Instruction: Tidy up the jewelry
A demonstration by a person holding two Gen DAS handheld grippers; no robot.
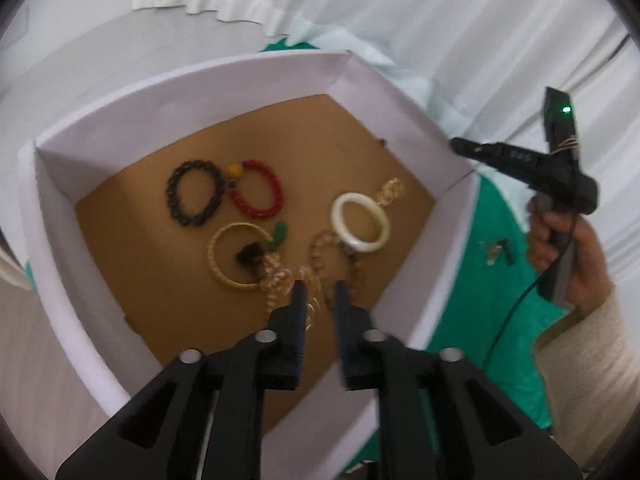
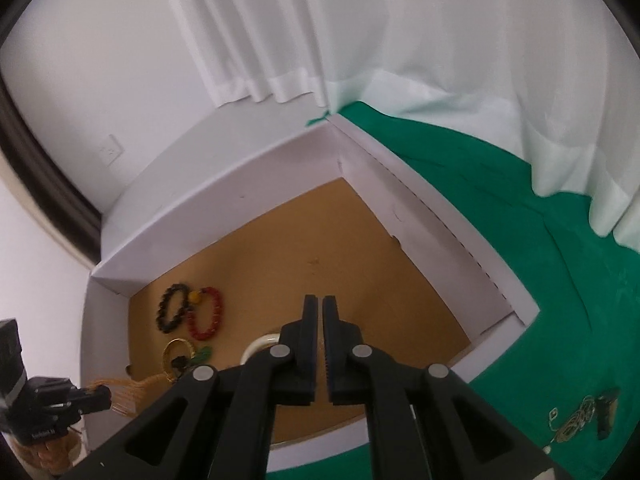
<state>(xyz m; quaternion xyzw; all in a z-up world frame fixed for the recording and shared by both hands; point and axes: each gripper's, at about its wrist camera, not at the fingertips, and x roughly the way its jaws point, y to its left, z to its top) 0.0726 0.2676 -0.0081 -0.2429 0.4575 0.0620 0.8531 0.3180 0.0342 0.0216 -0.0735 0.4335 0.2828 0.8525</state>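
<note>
A white-walled box [image 1: 52, 184] with a brown floor holds several bracelets: a black bead one [image 1: 195, 193], a red bead one [image 1: 256, 189], a gold bangle [image 1: 236, 258], a white bangle [image 1: 360, 223] and a brown bead one [image 1: 334, 258]. My left gripper [image 1: 319, 294] hangs open over the box's near part, with a gold chain [image 1: 286, 280] lying at its left fingertip. My right gripper [image 2: 320, 306] is shut and empty above the box floor [image 2: 360, 248]; it also shows in the left wrist view [image 1: 460, 145] beside the box's right wall.
The box stands on a green cloth [image 2: 540, 280]. A small heap of gold jewelry and a dark piece [image 2: 580, 420] lies on the cloth right of the box, also seen in the left wrist view [image 1: 496, 250]. White curtains [image 2: 440, 40] hang behind.
</note>
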